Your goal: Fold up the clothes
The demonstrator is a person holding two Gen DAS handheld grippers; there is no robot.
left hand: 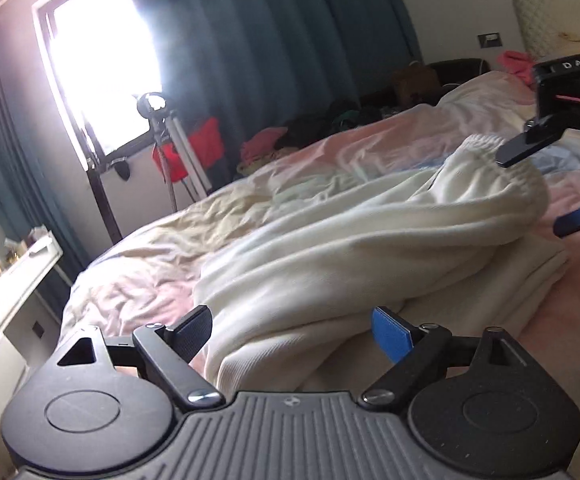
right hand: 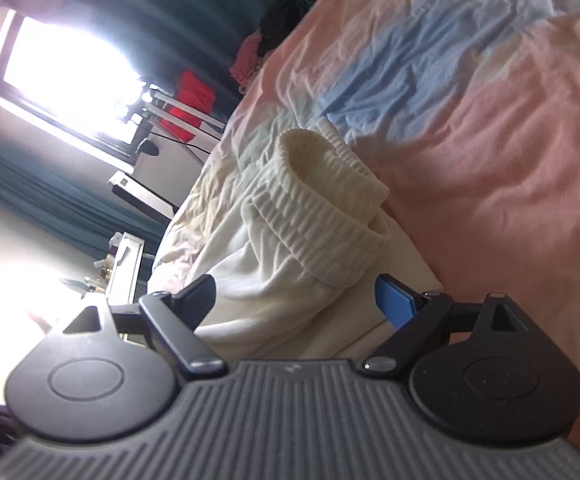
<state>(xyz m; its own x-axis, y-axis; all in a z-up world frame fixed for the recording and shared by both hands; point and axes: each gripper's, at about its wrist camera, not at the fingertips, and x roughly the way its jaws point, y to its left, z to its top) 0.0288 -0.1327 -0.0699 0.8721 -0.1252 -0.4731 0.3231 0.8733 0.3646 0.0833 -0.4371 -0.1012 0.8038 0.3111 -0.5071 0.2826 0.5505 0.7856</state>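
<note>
Cream trousers (left hand: 330, 248) lie bunched on a bed (right hand: 490, 140) with a pink and blue cover. Left gripper (left hand: 292, 336) and right gripper (right hand: 294, 300) both have fingers spread wide, holding nothing, the cloth between them.

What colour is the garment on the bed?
Cream-white ribbed-waistband garment, clearest in the right wrist view.

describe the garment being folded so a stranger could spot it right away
Start at the bed with its pink and blue sheet. The cream trousers lie bunched on it, in front of both open grippers. Their ribbed elastic waistband and plain cream colour set them apart from the sheet.
</note>
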